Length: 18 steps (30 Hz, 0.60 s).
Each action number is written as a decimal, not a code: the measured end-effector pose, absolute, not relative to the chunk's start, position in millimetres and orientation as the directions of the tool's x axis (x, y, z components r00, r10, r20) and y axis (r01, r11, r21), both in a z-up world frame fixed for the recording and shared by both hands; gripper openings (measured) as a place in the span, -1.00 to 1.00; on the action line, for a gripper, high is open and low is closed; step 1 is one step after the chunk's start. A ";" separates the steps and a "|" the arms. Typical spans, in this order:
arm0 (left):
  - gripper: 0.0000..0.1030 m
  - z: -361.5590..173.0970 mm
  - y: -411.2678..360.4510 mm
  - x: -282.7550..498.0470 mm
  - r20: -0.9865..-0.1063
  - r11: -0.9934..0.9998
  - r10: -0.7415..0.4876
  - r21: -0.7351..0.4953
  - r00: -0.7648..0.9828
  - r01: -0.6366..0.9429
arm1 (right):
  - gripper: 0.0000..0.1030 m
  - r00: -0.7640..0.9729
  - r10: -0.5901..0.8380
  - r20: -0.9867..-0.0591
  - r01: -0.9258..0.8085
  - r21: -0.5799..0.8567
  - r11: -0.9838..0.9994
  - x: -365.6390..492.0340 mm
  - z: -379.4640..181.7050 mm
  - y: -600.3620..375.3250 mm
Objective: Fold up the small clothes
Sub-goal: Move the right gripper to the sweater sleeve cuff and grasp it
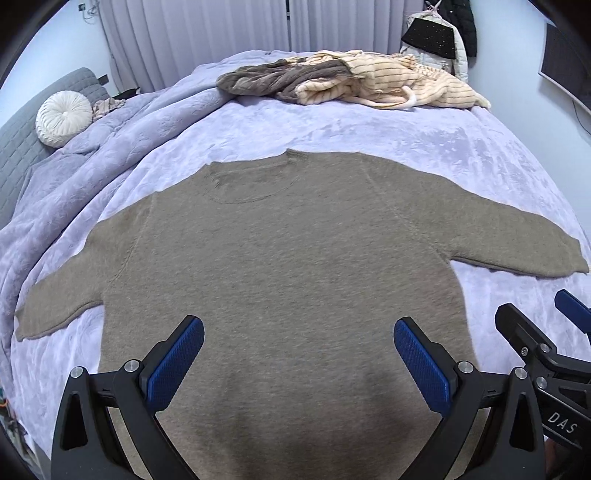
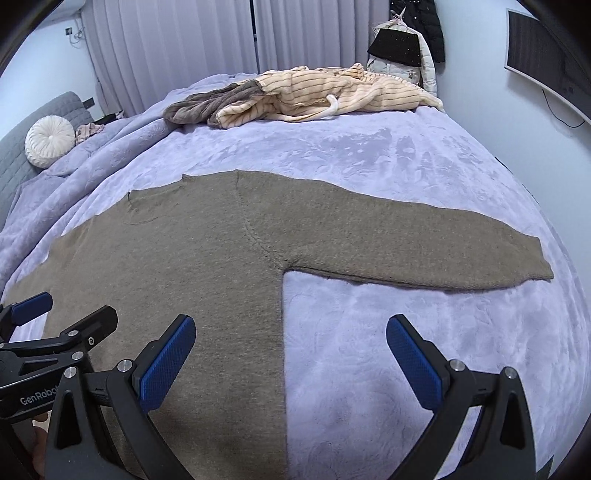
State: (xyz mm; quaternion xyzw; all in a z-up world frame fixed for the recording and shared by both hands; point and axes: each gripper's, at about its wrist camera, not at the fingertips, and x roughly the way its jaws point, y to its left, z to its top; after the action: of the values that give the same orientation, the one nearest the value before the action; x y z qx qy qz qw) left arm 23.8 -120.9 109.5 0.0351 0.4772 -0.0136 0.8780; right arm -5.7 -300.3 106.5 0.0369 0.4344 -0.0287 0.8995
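One bed [image 1: 332, 122] is filling nearly all of both views, its lavender plush blanket [image 2: 388, 155] running from the near edge up to the pale curtains [image 1: 207, 33] at the back. Lying flat across the middle of that blanket is the brown sweater [image 1: 280, 258], spread out with its neckline pointing away toward the curtains and both sleeves stretching sideways; the right sleeve [image 2: 424, 247] is reaching well out over bare blanket, and the left sleeve [image 1: 55, 310] is angling down toward the bed's left side. Beyond the sweater, near the far edge of the bed, a heap of other clothes [image 1: 351, 81] is sitting well apart from it (cream striped pieces tangled with a grey-brown one). A grey headboard [image 1: 22, 147] is showing at the far left, with a round white cushion [image 1: 62, 118] resting against it.

Closer in, the left gripper [image 1: 299, 350] is hovering over the lower body of the sweater, its blue-padded fingers [image 1: 173, 362] standing wide apart and holding nothing. The right gripper [image 2: 291, 350] is hanging just beside it, straddling the sweater's right side edge, one of its fingers [image 2: 166, 362] over the knit and the other over the blanket; they too are spread wide and pinching nothing. Whether either gripper is touching the fabric is not clear from these views.
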 end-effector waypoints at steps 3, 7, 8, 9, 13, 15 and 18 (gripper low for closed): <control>1.00 111.8 -136.1 28.2 -0.839 0.996 0.002 0.051 0.544 0.074 | 1.00 0.623 -0.035 -0.781 0.104 0.038 0.994 -3.8 107.6 -313.3; 1.00 113.1 -154.3 36.9 -0.844 0.995 -0.013 0.043 0.537 0.091 | 1.00 0.629 -0.061 -0.775 0.130 0.028 0.991 -1.4 110.7 -331.4; 1.00 112.9 -157.9 39.0 -0.845 0.995 -0.018 0.039 0.534 0.095 | 1.00 0.631 -0.066 -0.773 0.134 0.025 0.991 -1.5 111.5 -335.0; 1.00 113.0 -164.1 41.6 -0.846 0.994 -0.023 0.038 0.533 0.102 | 1.00 0.632 -0.074 -0.771 0.141 0.021 0.990 -0.5 112.5 -339.9; 1.00 112.1 -187.9 50.3 -0.846 0.991 -0.028 0.047 0.533 0.126 | 1.00 0.633 -0.095 -0.768 0.169 0.016 0.986 2.9 113.7 -361.2; 1.00 111.2 -198.4 53.9 -0.847 0.990 -0.037 0.042 0.530 0.137 | 1.00 0.632 -0.105 -0.768 0.183 0.016 0.983 5.0 113.5 -372.3; 1.00 107.1 -216.1 62.7 -0.855 0.988 -0.044 0.042 0.517 0.152 | 1.00 0.627 -0.124 -0.769 0.208 0.012 0.978 8.1 111.6 -390.5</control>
State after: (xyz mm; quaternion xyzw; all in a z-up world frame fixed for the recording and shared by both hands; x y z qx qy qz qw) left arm 62.8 -216.1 107.1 0.0555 0.4881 -0.0562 0.8692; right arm 8.1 -390.5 111.6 0.0498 0.4218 -0.0921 0.9006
